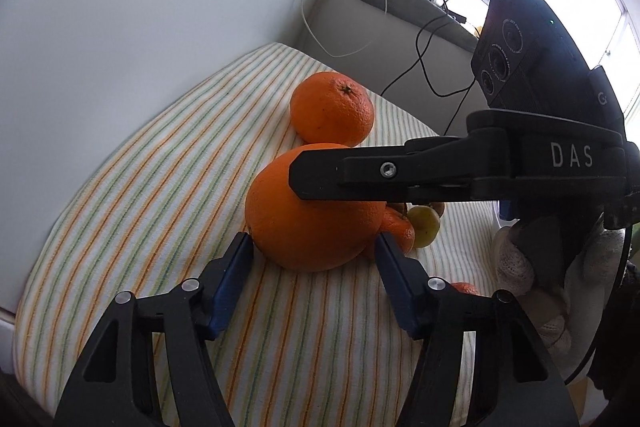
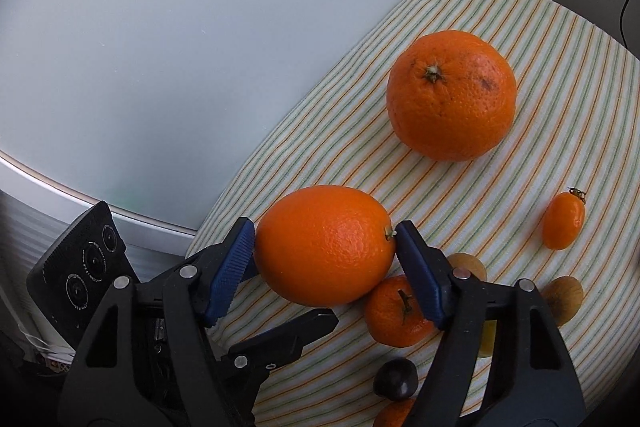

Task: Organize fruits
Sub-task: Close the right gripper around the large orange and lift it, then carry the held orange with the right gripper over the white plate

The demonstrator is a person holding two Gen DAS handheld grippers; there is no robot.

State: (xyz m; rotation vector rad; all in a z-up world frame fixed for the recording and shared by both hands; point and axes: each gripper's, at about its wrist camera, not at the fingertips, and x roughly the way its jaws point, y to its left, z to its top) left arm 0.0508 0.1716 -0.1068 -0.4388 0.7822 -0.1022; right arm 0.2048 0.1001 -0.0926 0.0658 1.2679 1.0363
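A large orange (image 1: pixel 308 215) lies on its side on a striped cloth (image 1: pixel 160 187). My right gripper (image 2: pixel 324 233) is shut on this orange (image 2: pixel 324 245), one blue pad on its rounded end and the other on its stem end. In the left wrist view the right gripper (image 1: pixel 298 173) reaches in from the right across the orange's top. My left gripper (image 1: pixel 313 241) stands open, its pad tips flanking the orange's near lower sides. One of its fingers (image 2: pixel 288 337) shows below the orange. A second orange (image 2: pixel 452 95) sits farther back, apart.
A mandarin (image 2: pixel 394 311) touches the held orange. Nearby lie a kumquat (image 2: pixel 562 221), a dark round fruit (image 2: pixel 394 381), two brown fruits (image 2: pixel 564 297) and a yellow-green fruit (image 1: pixel 424 227). A gloved hand (image 1: pixel 516 263) holds the right gripper. A white wall (image 1: pixel 140 7) borders the cloth.
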